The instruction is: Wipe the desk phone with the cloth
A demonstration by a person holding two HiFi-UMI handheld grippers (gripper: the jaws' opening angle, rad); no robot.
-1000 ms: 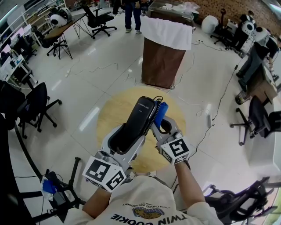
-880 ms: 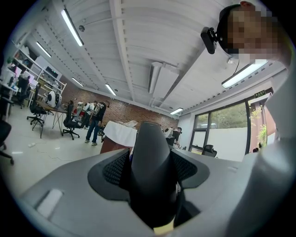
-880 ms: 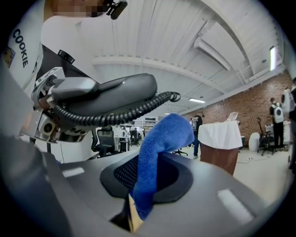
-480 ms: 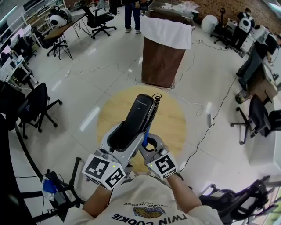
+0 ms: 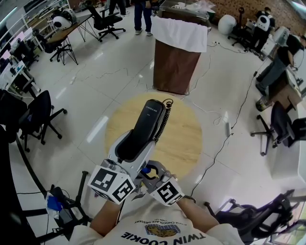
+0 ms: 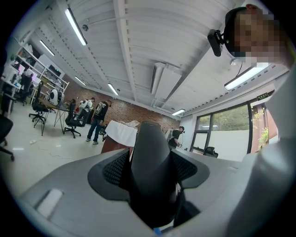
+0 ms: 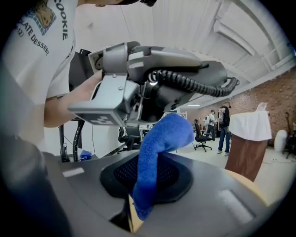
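Two tongs, and both are full. My left tongs (image 5: 125, 152) are shut tight on the low end of the black phone handset (image 5: 144, 122). I hold it up in the air over the round wooden surface (image 5: 184, 139), and it does not touch the wood. My right tongs (image 7: 145, 185) are shut on the blue cloth (image 7: 159, 148), which sticks up out of them like a fat tongue.

The handset's long side points away from me, with its far end out over the surface. The curly cord (image 5: 162, 119) runs down its right side. The right tongs sit close to my body, just beside the left tongs and a bit under them. So the cloth is at the near end of the handset, below it. In the right gripper view the cloth tip is very near the cord, but I cannot tell if it touches. I think the next rub should go away from me, along the long side.

Around the surface is a shiny white floor (image 5: 119, 76). There is a brown stand (image 5: 174, 72) with a white sheet (image 5: 184, 36) on top, some black chairs (image 5: 38, 115), and people (image 5: 143, 14) far off.
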